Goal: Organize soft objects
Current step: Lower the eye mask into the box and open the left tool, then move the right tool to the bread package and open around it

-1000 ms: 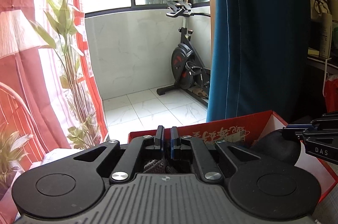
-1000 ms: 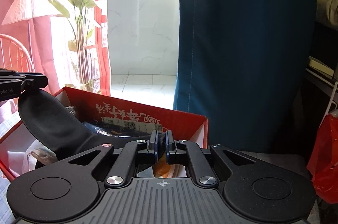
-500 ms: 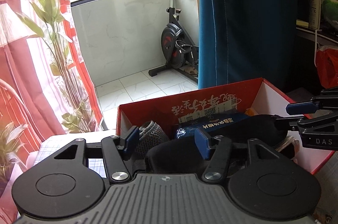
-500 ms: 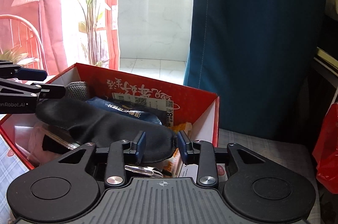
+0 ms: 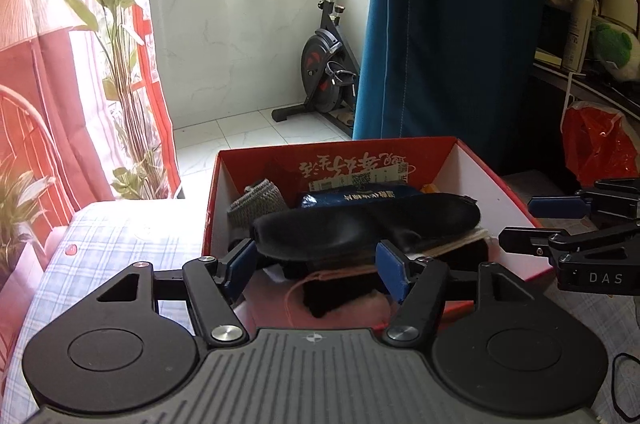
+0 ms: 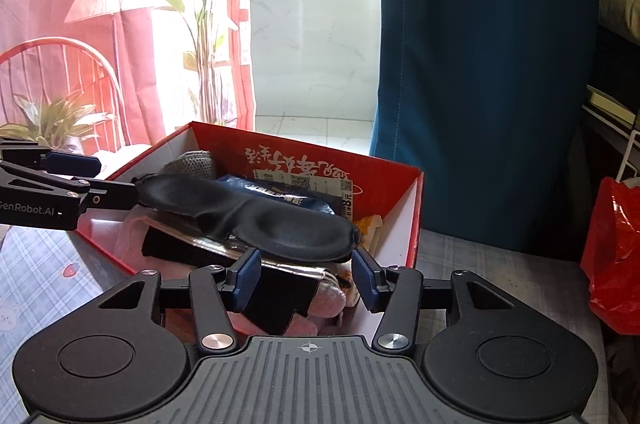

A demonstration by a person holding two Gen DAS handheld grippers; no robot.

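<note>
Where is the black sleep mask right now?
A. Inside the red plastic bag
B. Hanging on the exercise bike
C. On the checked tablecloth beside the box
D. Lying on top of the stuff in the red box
D: the black sleep mask lies across the pile inside the red box, with neither the opening left gripper nor the opening right gripper pressing on it.

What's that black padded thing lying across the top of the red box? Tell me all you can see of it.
It looks like a black sleep mask, soft and satiny, with two moulded eye cups and a stitched edge. It lies stretched flat on top of the pile in the red box, over a blue packet and a grey knit piece. Both grippers' jaws are opening; the left gripper and the right gripper each flank one end without pressing it.
</note>
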